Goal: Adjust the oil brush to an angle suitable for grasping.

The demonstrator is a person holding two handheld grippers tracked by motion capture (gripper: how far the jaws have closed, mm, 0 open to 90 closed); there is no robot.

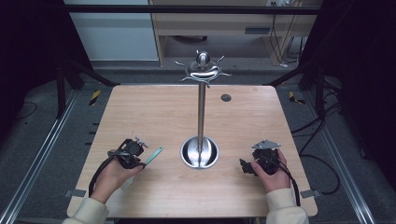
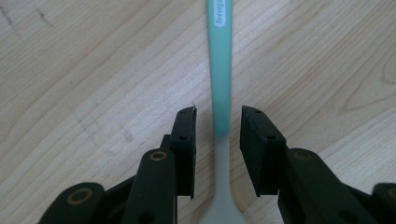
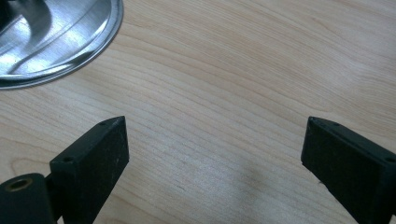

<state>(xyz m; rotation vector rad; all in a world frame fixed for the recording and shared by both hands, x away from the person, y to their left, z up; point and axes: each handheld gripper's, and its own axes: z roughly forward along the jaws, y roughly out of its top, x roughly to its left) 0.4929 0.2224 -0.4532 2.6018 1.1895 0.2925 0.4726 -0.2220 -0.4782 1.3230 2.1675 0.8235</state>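
Straddling teal spoon handle: left gripper, partly open, not touching. Right gripper wide open, empty.

The table is bright and the room around it is dark. The shiny metal stand glares. Close jaws look a bit blurry.

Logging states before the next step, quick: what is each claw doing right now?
Left claw: open, jaws astride the green-handled spoon lying on the table, not clamped.
Right claw: wide open, empty, beside the metal stand's base.
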